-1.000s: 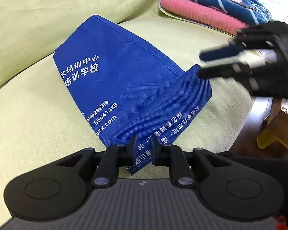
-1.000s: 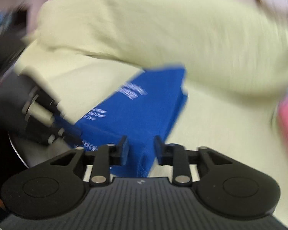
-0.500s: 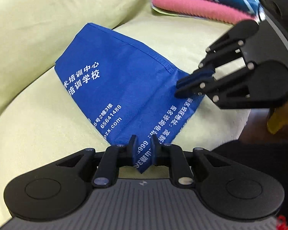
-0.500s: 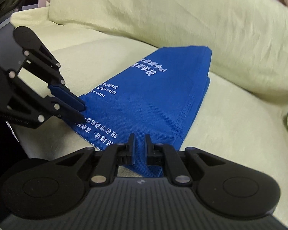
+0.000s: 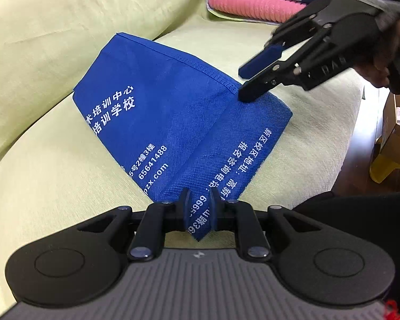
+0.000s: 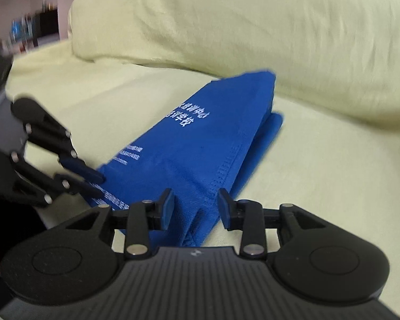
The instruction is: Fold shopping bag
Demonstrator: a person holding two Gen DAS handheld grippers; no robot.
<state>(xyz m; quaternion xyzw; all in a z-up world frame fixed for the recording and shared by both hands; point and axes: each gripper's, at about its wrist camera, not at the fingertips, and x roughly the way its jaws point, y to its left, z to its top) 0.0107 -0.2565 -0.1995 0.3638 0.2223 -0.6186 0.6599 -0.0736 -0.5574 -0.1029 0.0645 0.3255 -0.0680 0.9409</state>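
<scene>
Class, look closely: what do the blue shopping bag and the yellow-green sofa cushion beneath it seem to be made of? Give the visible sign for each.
Shopping bag: likely non-woven synthetic fabric, matte; a fine dotted surface, stitched hem and crisp fold suggest it. Sofa cushion: apparently soft woven upholstery cloth, matte; fine texture and gentle wrinkles, exact fibre unclear.

Bag print (image 6: pixel 192 114) blurred, perhaps illegible.

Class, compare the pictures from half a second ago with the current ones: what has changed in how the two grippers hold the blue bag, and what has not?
The right gripper, shut on the folded flap's corner half a second ago, has opened and let go; its jaws now stand apart above the blue bag. The left gripper stays clamped on the near corner, and the bag still lies folded on the green sofa cushion.
</scene>
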